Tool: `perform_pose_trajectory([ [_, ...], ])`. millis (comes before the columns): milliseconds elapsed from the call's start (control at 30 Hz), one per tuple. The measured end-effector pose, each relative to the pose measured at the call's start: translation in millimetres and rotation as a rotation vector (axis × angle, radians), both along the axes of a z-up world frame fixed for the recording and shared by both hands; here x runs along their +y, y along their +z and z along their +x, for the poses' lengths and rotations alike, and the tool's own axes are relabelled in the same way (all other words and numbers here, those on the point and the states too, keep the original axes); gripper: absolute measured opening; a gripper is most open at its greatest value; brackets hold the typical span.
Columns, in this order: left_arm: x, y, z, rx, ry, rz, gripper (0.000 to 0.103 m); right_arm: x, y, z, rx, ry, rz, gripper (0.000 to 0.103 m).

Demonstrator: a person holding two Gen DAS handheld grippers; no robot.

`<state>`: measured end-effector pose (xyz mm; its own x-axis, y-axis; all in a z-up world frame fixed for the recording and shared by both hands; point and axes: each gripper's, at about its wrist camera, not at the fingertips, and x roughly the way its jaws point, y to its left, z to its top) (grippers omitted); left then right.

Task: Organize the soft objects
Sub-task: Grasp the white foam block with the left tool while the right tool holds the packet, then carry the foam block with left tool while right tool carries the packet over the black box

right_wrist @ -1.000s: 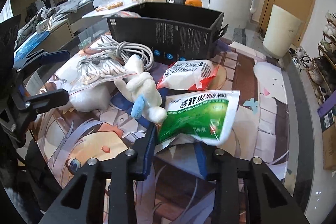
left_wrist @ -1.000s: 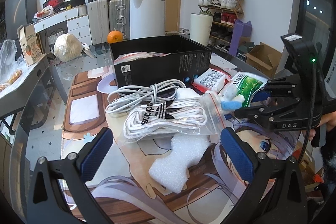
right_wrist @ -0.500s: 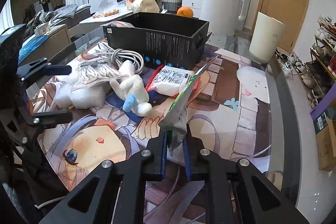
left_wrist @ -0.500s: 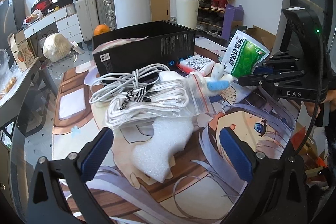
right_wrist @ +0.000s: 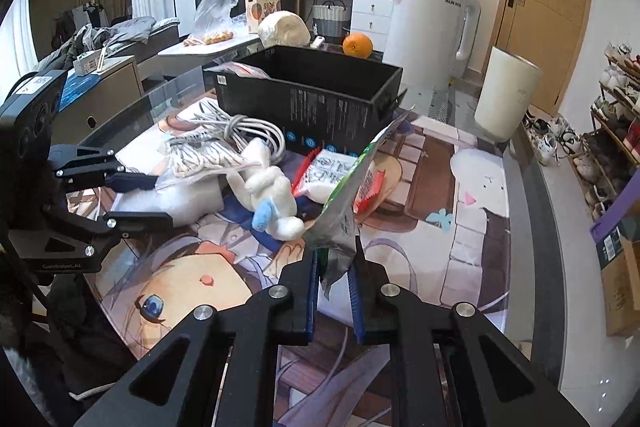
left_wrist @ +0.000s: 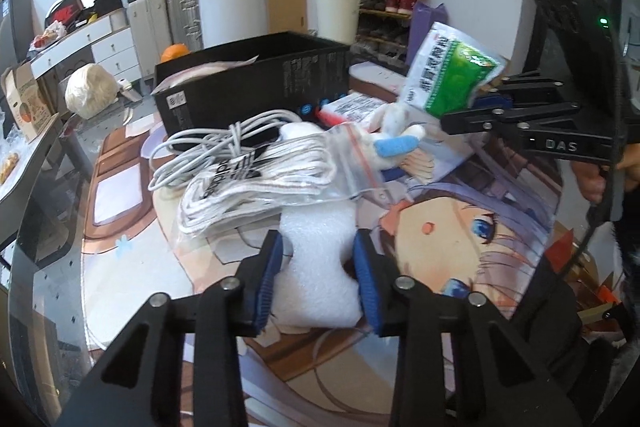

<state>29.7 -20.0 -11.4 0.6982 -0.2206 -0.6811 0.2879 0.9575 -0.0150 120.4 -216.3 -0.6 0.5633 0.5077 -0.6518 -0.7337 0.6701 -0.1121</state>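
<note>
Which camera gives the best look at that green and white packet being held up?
The left wrist view: the green packet faces it, printed front showing, lifted above the table in the right gripper. The right wrist view sees the packet only edge-on, rising crumpled from between the pads.

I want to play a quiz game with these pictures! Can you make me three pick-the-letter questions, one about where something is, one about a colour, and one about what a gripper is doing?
1. Where is the orange?
A. inside the black box
B. behind the black box
C. on the floor

2. What colour is the plush toy's ear?
A. blue
B. red
C. yellow

3. What is the left gripper doing?
A. hanging open over nothing
B. squeezing the cable
C. closed on the white foam piece

Answers:
1 B, it sits beyond the box's far wall.
2 A, a light blue ear sticks out of the white toy.
3 C, both blue pads press the foam's sides.
</note>
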Motion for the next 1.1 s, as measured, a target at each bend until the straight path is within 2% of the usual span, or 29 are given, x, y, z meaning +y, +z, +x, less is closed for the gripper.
perform_pose_trajectory([
  [300, -5, 9, -17, -0.033, -0.050, -0.030, 0.033, 3, 13, -12, -0.040, 0.022, 0.024, 0.013],
  [467, -1, 19, -20, -0.065, -0.050, -0.078, 0.033, 3, 23, -20, -0.065, 0.034, 0.049, 0.013],
  [667, 7, 37, -24, -0.129, -0.030, -0.139, 0.033, 2, 36, -28, -0.083, 0.054, 0.086, 0.013],
  [833, 12, 53, -25, -0.190, 0.020, -0.142, 0.033, 8, 44, -33, -0.095, 0.070, 0.104, 0.013],
  [1100, 18, 69, -22, -0.234, 0.051, -0.157, 0.033, 15, 54, -33, -0.098, 0.094, 0.135, 0.013],
])
